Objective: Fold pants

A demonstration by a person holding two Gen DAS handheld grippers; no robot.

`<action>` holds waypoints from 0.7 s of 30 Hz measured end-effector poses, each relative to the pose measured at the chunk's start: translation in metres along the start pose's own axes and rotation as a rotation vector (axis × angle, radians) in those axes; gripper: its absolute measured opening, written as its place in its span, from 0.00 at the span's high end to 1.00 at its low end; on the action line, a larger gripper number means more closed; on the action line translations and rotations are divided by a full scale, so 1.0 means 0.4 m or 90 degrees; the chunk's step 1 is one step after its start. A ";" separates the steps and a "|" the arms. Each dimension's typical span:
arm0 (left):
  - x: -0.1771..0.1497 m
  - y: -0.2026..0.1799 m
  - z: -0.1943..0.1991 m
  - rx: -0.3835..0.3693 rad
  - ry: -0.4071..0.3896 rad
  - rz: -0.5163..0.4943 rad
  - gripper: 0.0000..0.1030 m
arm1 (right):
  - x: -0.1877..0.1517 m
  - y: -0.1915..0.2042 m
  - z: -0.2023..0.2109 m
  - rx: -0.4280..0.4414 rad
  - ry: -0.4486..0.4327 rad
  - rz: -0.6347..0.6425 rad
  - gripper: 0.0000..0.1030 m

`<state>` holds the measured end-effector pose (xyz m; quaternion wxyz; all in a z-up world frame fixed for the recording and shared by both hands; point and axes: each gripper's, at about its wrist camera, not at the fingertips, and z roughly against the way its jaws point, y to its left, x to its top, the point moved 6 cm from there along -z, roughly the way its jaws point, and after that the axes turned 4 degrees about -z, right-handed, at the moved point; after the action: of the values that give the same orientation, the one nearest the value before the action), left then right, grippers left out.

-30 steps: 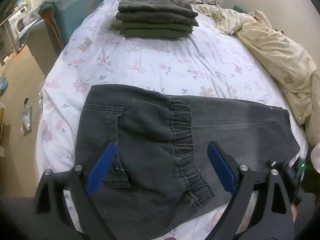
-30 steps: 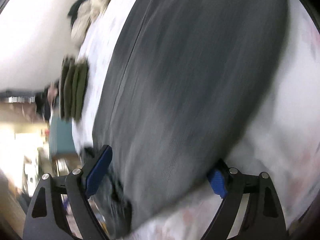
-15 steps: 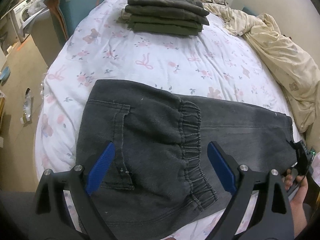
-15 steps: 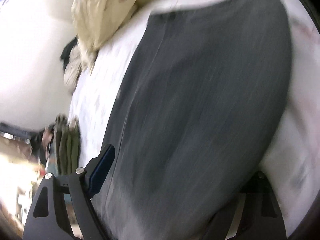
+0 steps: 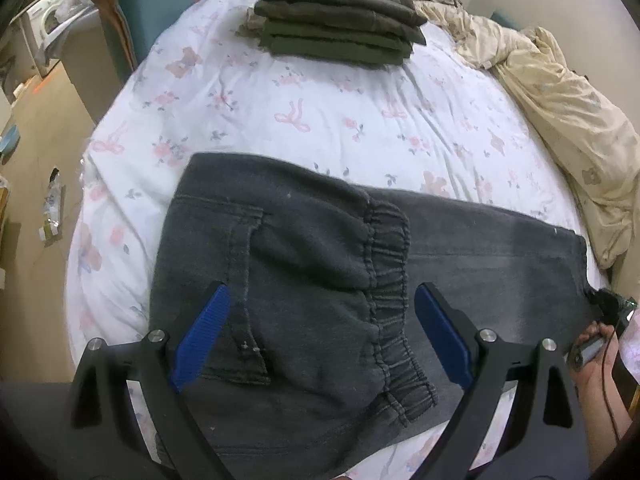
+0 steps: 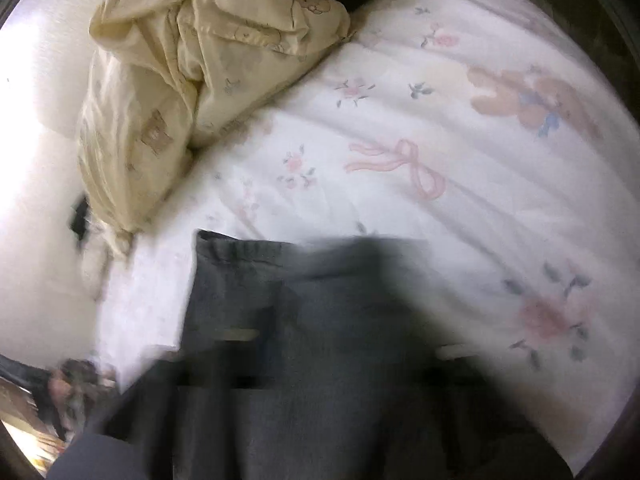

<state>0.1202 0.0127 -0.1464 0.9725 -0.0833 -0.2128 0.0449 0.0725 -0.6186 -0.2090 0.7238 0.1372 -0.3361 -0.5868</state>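
Surroundings: a floral sheet (image 5: pixel 320 92) covers the bed. A stack (image 5: pixel 340 20) of folded olive clothes lies at its far end, well apart from my work. A crumpled cream quilt (image 5: pixel 568 120) runs along the right side, near the pants' far hem. A washer (image 5: pixel 44 24) stands on the floor at far left. Nothing lies on the pants.

The pants (image 5: pixel 300 280) lie flat on the sheet's near part, dark grey, one cuffed leg folded back over the seat pocket.

My left gripper (image 5: pixel 320 332) hovers over the pocket and cuff, blue pads spread wide, holding nothing.

My right gripper (image 5: pixel 604 304) is at the hem on the right, in my right hand (image 5: pixel 592 364). Its jaws are closing. Its own view is blurred; dark cloth fills it, and I cannot tell whether the pads press the hem.
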 end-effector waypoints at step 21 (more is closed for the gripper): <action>-0.020 0.002 0.052 -0.064 -0.003 0.047 0.11 | -0.628 0.457 0.314 0.302 0.179 0.428 0.89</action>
<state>0.1041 0.0153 -0.1310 0.9643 -0.1396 -0.2137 0.0705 0.1081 -0.3075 -0.0900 0.8619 0.2611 -0.3857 -0.2006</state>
